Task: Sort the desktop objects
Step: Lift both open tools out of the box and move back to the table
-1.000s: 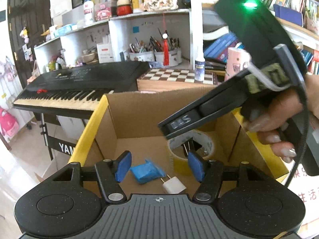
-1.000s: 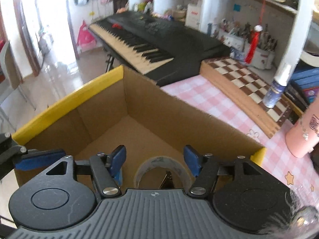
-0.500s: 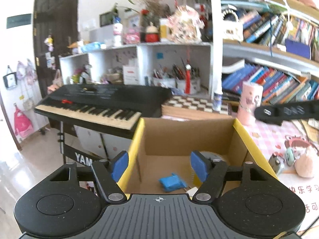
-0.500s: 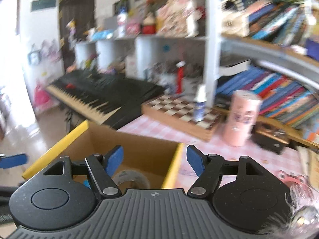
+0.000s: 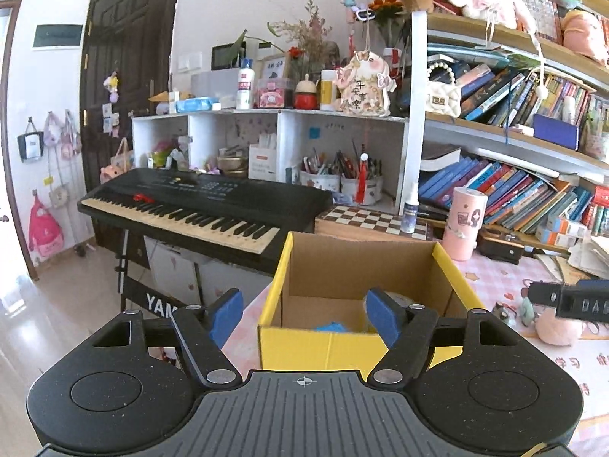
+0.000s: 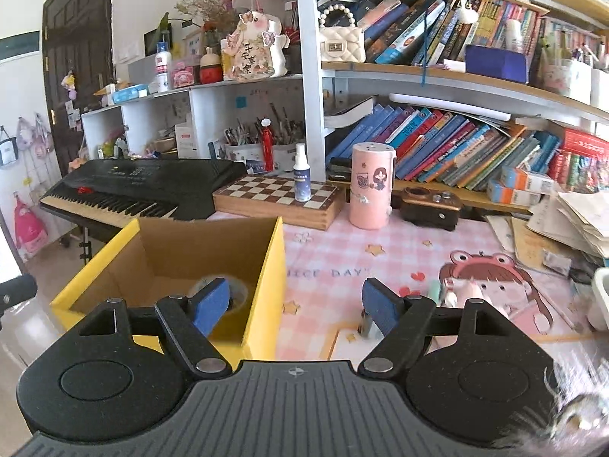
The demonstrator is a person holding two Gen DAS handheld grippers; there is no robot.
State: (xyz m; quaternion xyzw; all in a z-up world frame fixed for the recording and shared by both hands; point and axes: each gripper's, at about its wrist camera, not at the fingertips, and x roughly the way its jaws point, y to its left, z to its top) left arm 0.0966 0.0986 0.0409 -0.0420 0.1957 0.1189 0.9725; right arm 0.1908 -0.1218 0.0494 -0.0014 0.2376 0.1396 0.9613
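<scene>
- Left wrist view: the left gripper (image 5: 302, 310) hangs empty, fingers spread, above the near yellow wall of the cardboard box (image 5: 327, 350), likely the sorting bin; a blue item (image 5: 333, 326) lies inside. A keyboard (image 5: 198, 205) stands far left.
- Right wrist view: the right gripper (image 6: 295, 304) is spread, holding nothing, over the pink-checked surface (image 6: 380, 266); a tape roll (image 6: 236, 293) sits in the box, and a small metal object (image 6: 367, 325) waits near the right finger.

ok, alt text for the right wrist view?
Open, empty right gripper above a yellow-rimmed cardboard box holding a tape roll, on a pink checked desk mat. Behind: chessboard, pink canister, keyboard, bookshelves.
</scene>
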